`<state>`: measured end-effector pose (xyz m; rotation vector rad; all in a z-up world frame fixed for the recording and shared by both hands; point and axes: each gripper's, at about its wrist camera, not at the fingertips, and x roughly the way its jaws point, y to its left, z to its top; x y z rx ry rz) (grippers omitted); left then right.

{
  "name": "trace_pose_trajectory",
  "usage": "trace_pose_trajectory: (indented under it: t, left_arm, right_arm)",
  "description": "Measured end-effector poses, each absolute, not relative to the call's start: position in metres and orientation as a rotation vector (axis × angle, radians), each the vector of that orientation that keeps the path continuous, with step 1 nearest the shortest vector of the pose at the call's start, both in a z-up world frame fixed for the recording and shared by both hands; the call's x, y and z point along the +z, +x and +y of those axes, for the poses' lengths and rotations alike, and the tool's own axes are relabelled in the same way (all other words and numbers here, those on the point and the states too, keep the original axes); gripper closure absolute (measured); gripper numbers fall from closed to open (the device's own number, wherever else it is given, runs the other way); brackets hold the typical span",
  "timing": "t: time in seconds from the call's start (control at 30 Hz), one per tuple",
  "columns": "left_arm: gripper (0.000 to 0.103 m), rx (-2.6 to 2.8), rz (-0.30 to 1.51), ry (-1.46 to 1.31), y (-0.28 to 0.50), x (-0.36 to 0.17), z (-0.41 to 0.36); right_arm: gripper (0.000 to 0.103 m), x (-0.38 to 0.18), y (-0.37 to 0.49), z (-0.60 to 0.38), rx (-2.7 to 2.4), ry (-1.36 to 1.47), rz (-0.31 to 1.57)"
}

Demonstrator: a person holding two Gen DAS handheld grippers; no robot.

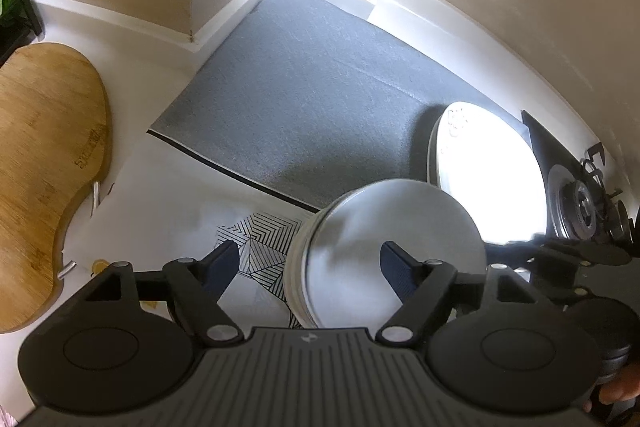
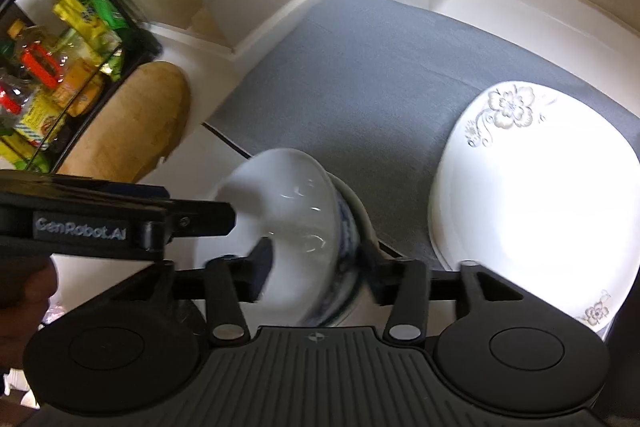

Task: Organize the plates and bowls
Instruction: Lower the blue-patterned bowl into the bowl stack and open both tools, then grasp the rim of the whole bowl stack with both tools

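A white bowl (image 1: 384, 247) nested in a blue-patterned bowl (image 2: 348, 239) stands at the near edge of the grey mat (image 1: 304, 87), blurred in both views. My left gripper (image 1: 312, 263) is open astride the stack's left rim, one finger inside and one outside, neither pad pressing. My right gripper (image 2: 316, 267) is open astride the right rim in the same way. A white plate with grey flowers (image 2: 540, 195) lies on the mat to the right of the bowls, also seen as the plate (image 1: 488, 163) in the left wrist view.
A wooden cutting board (image 1: 44, 167) lies on the white counter at the left. Behind it a black rack (image 2: 52, 67) holds packets and bottles. A gas burner (image 1: 580, 203) sits at the far right. Walls close the back of the mat (image 2: 360, 67).
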<state>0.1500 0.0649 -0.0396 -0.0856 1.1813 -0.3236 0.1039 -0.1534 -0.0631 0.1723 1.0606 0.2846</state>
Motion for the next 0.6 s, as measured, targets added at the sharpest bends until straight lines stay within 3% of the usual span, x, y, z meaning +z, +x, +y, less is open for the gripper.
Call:
trace_pose_trajectory:
  t: [0.23, 0.6]
  left_arm:
    - [0.019, -0.31, 1.189, -0.077, 0.151, -0.043, 0.064]
    - [0.012, -0.309, 1.198, -0.049, 0.15, -0.049, 0.058]
  right_arm:
    - [0.035, -0.059, 0.1, -0.163, 0.214, 0.103, 1.03]
    - [0.034, -0.08, 0.1, -0.173, 0.187, 0.222, 1.084]
